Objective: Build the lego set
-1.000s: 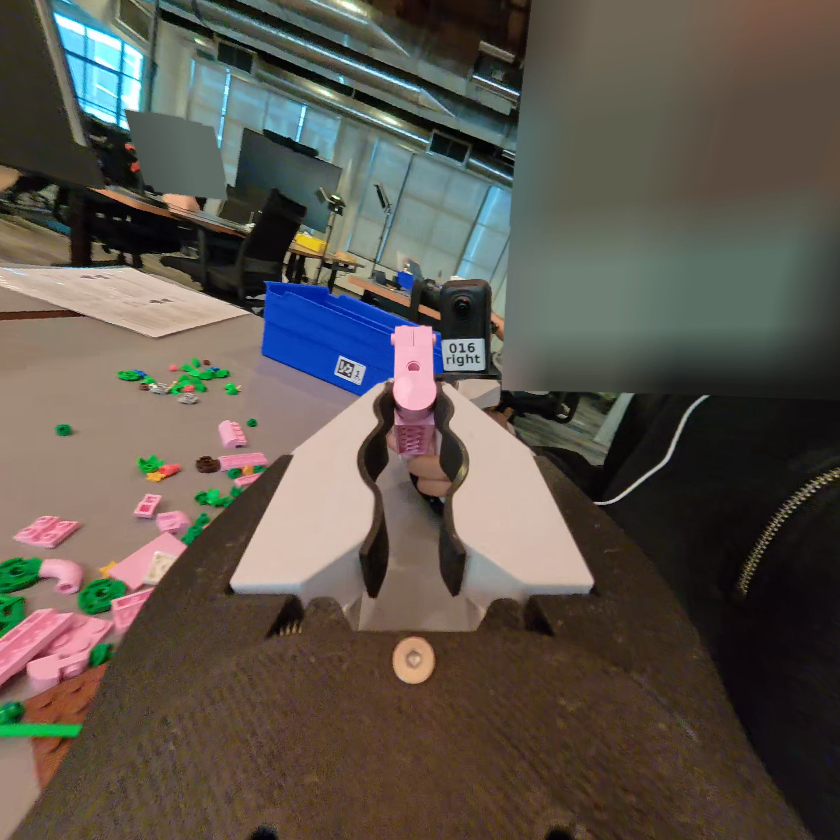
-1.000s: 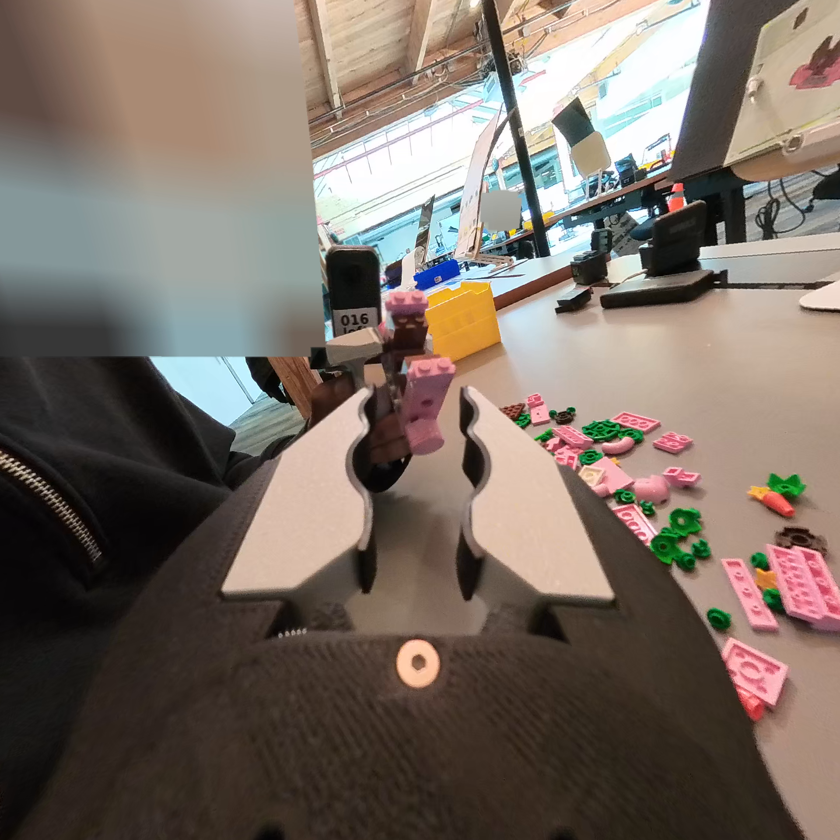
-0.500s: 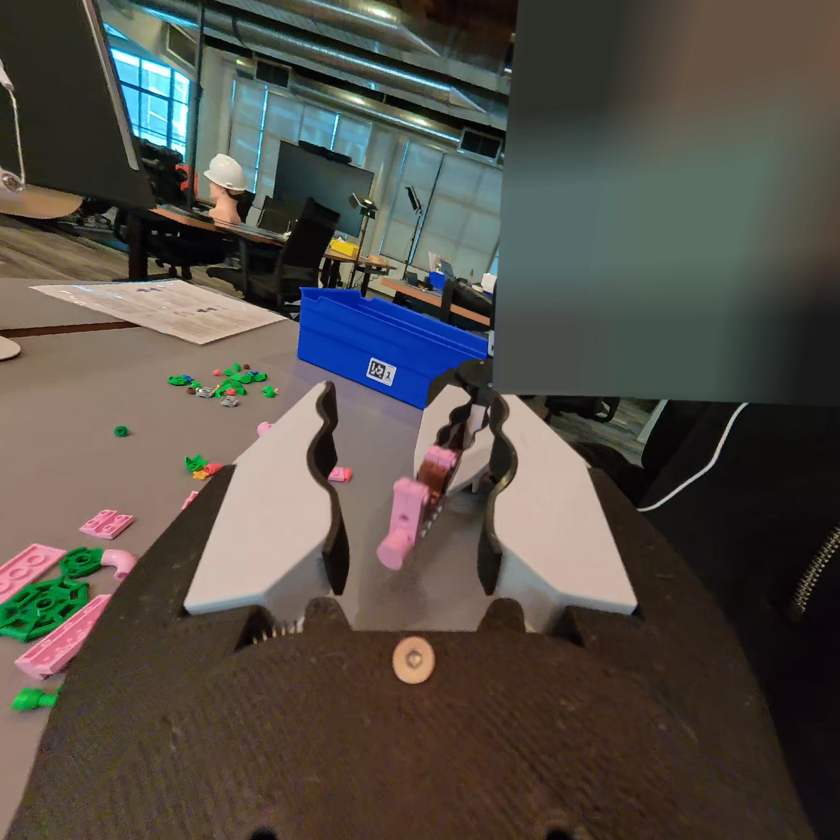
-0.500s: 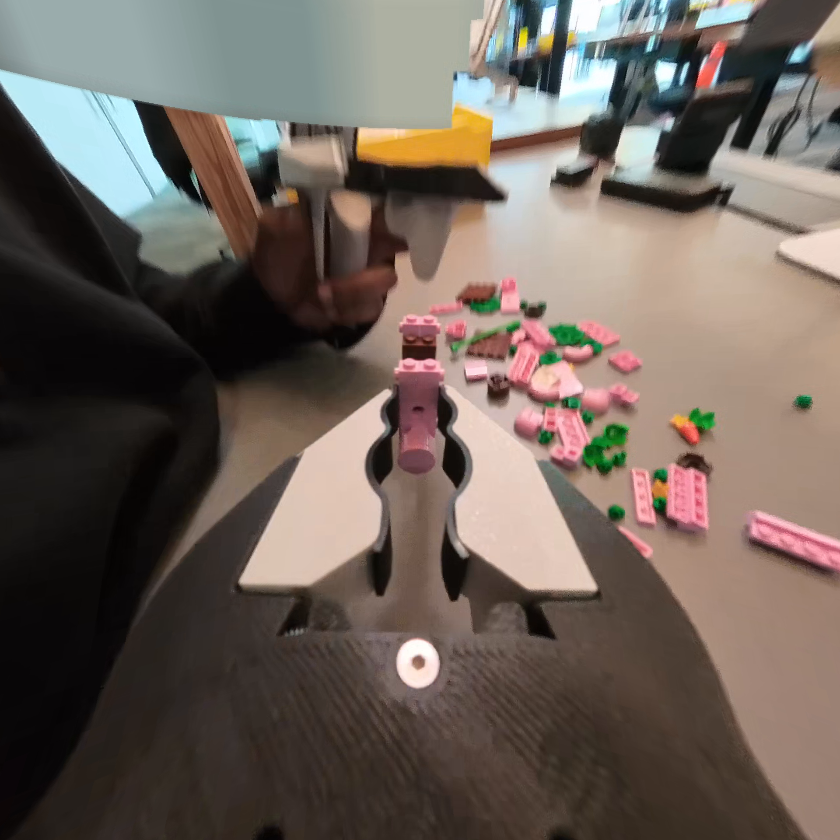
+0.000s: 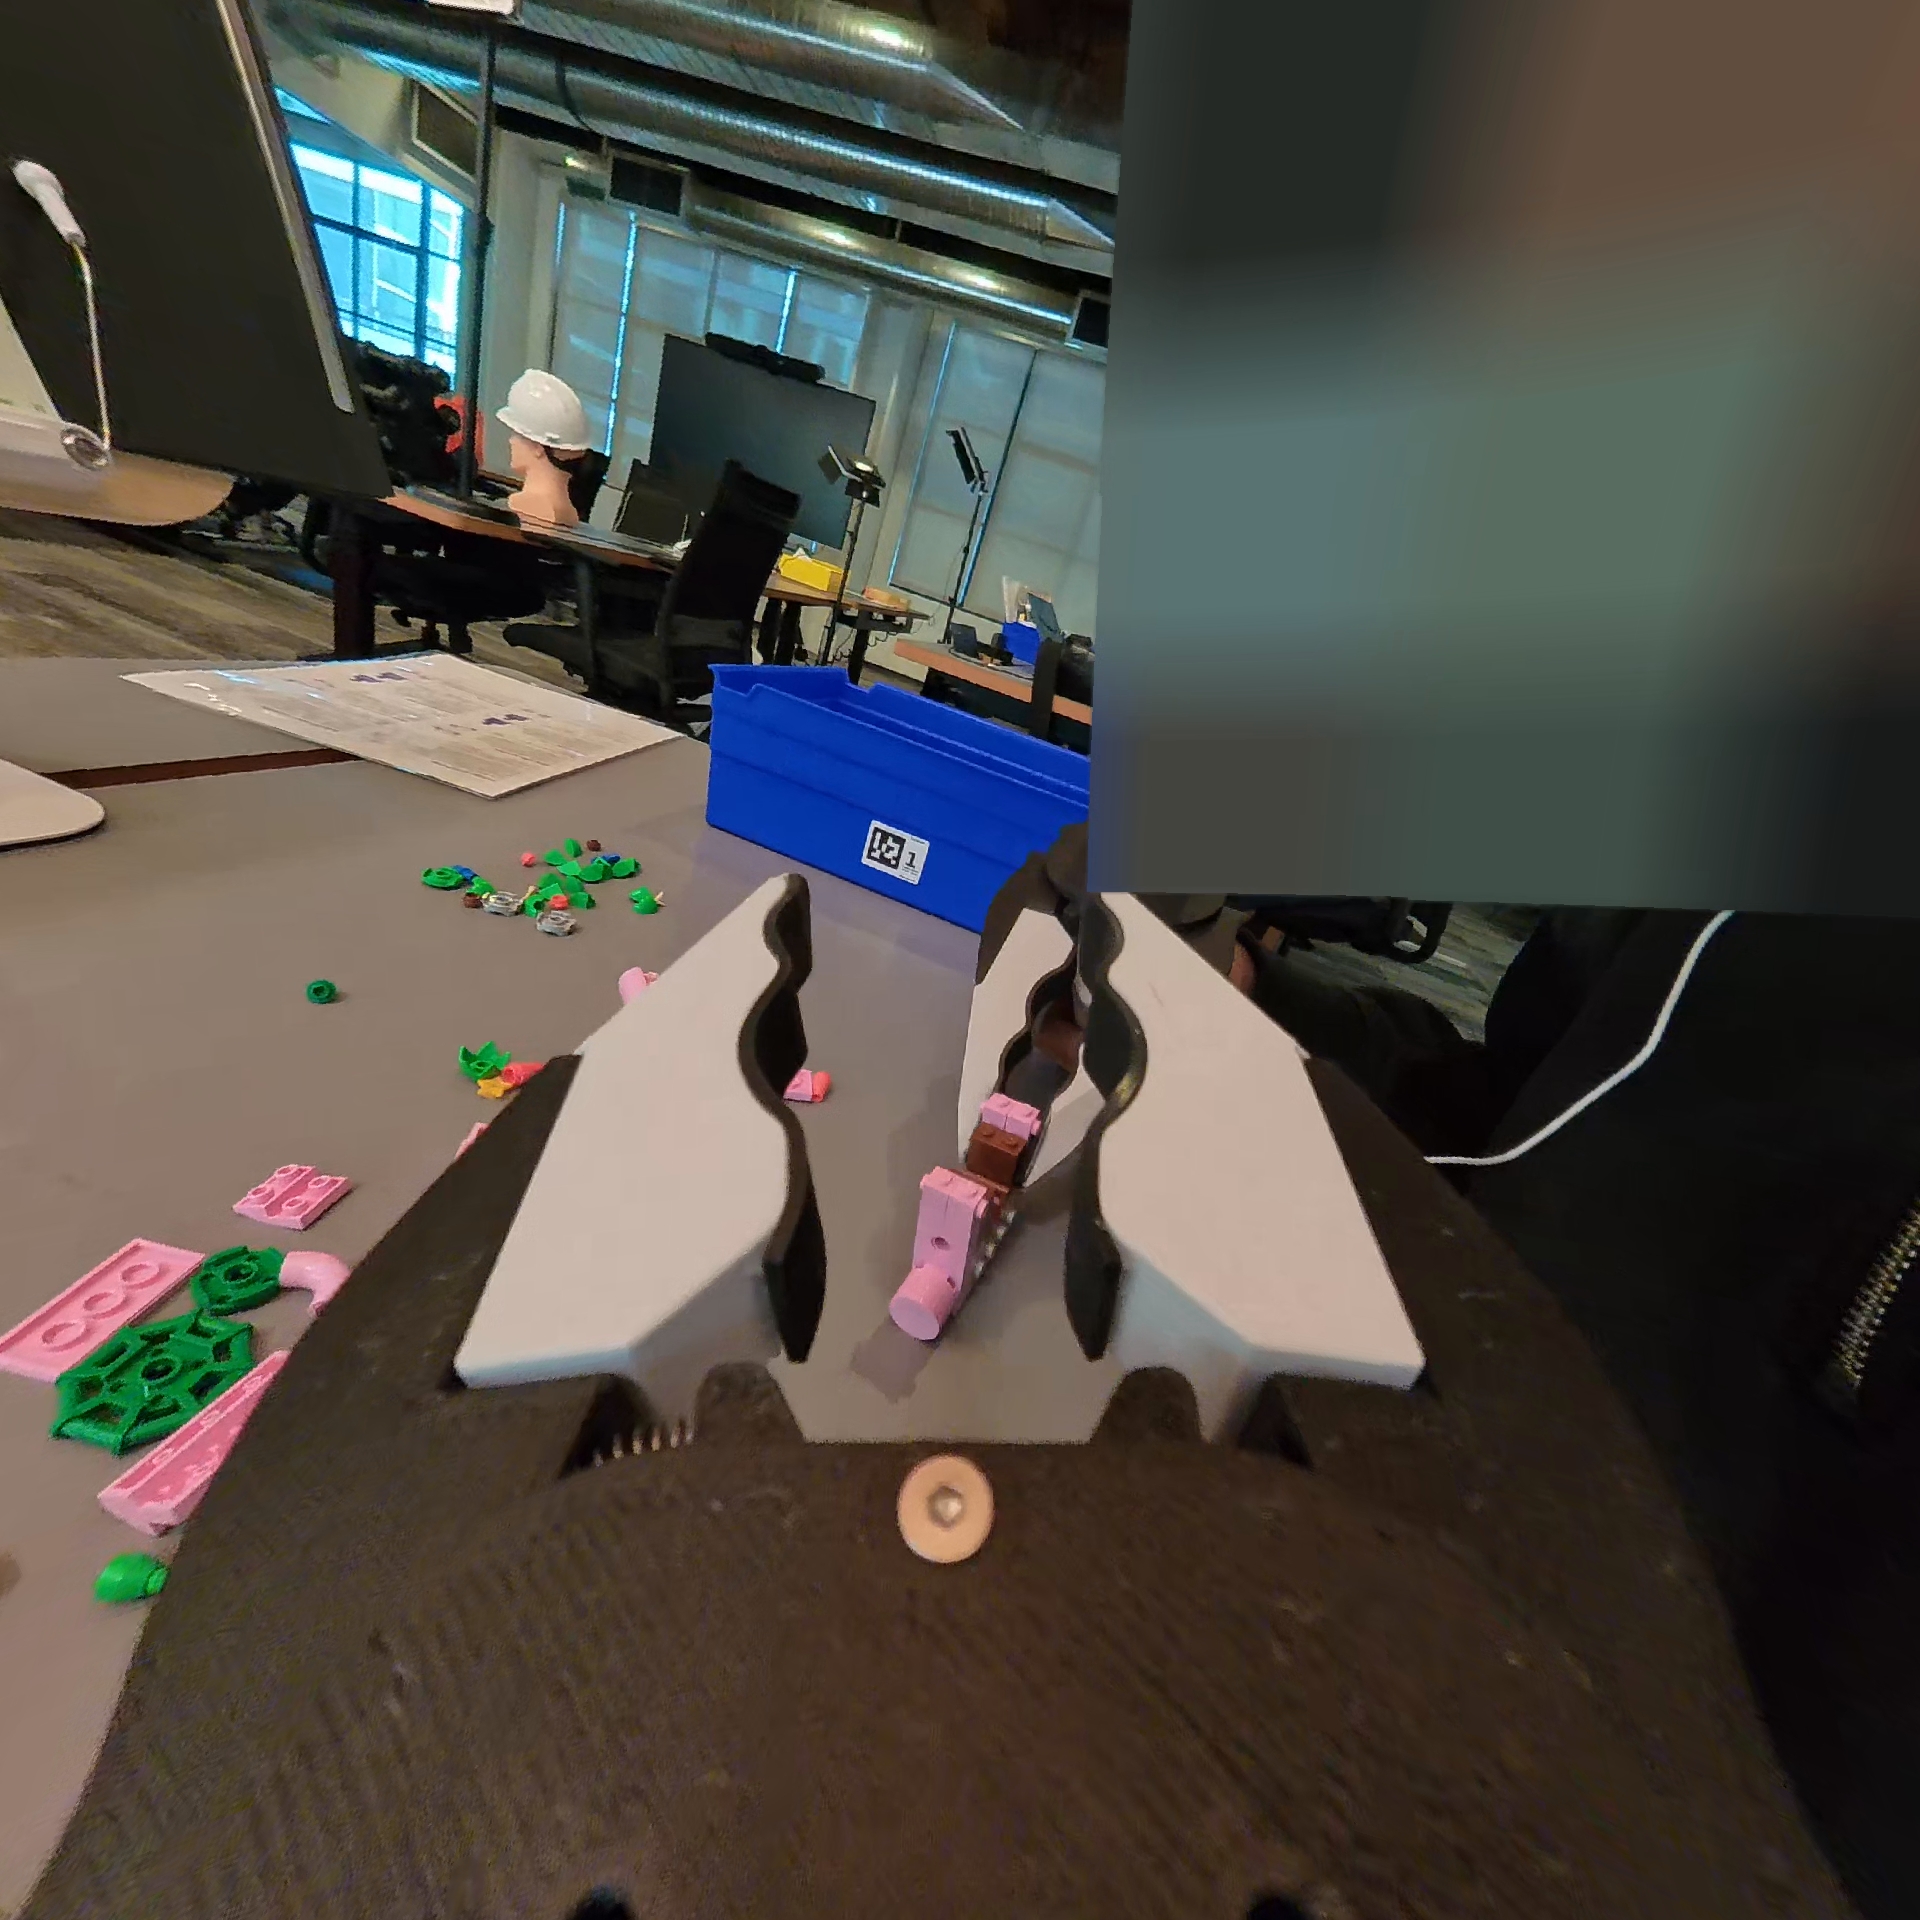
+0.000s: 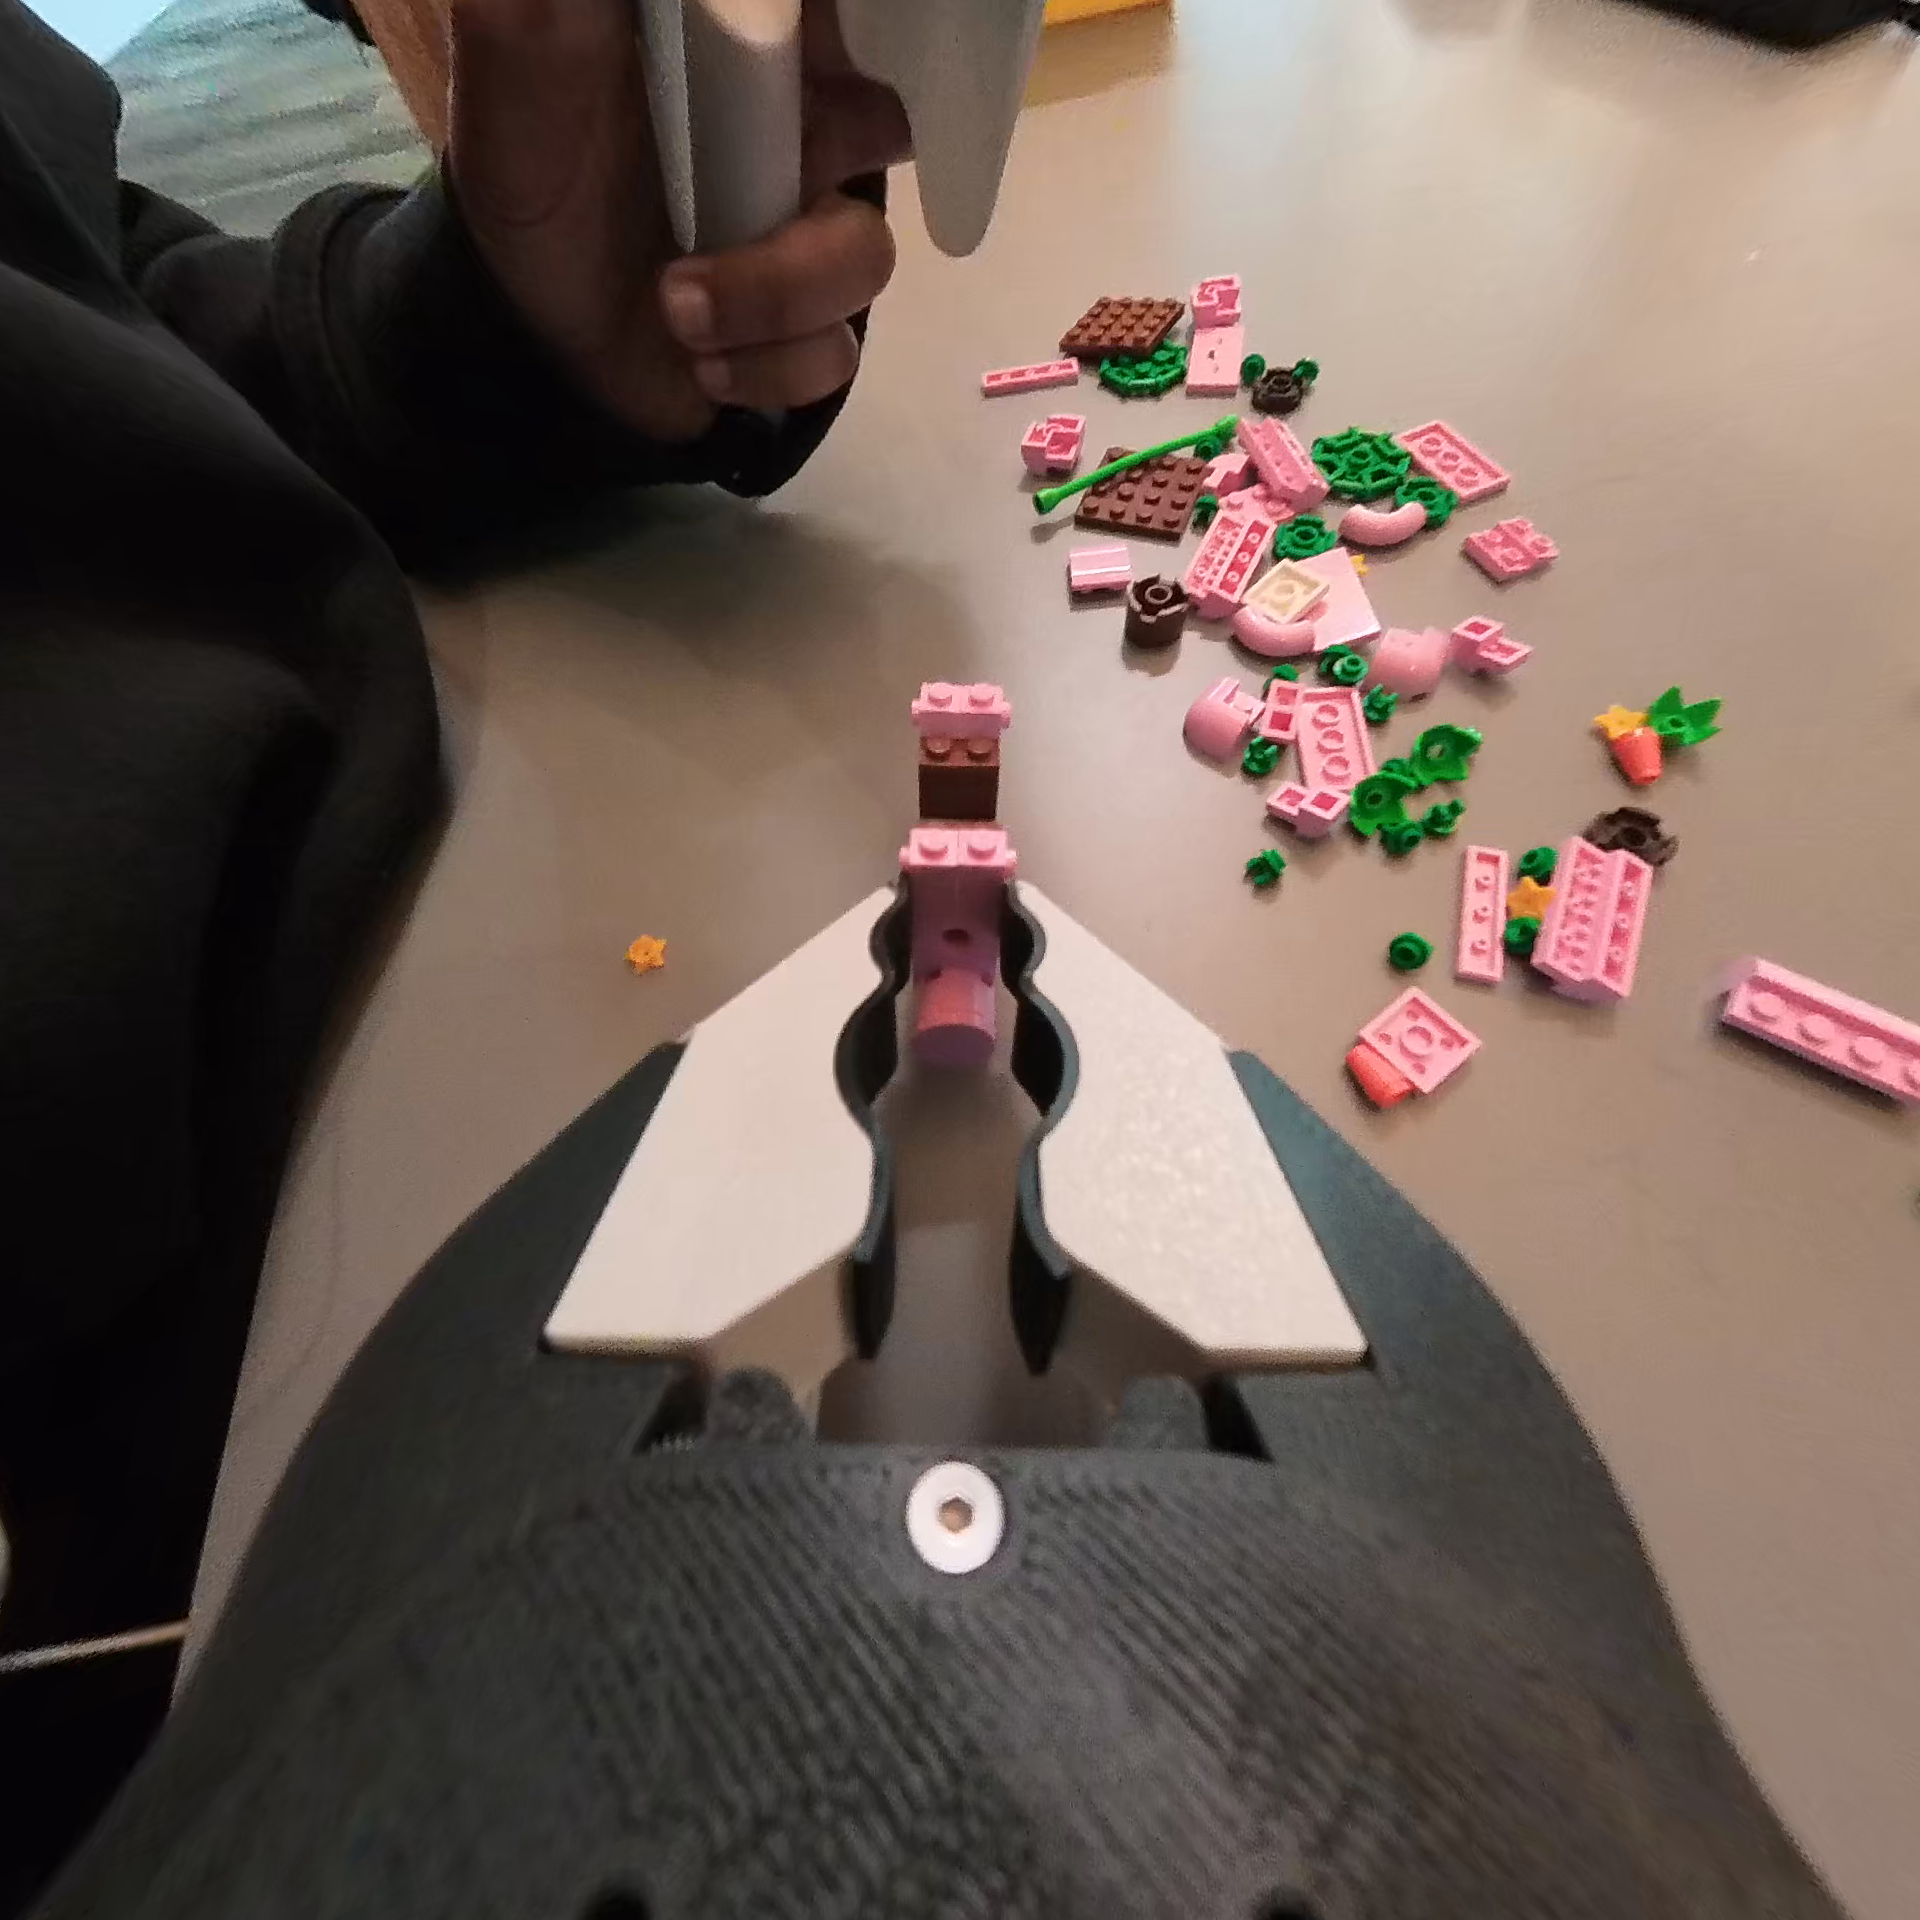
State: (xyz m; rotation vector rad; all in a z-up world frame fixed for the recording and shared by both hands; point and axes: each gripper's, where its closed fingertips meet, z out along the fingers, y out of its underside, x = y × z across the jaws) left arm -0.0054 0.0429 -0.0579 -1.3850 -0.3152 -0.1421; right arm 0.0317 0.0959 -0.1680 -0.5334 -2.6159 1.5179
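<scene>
Nearest in the right wrist view, our right gripper is closed tight on a small brick model of pink and brown blocks. Its round pink peg points back toward the camera, and its far end sticks out past the fingertips above the grey table.

In the left wrist view, our left gripper stands wide open with nothing in its grasp. The same model shows in the gap between its fingers, held by the other gripper, whose fingers are partly hidden behind our right finger.

Beyond, loose bricks in pink, green and brown lie scattered on the table, many too small or blurred to identify. Our hand on the left gripper's handle is cut off at the top edge. Farther off sit a blue bin, partly covered by a blur patch, and a printed sheet.
</scene>
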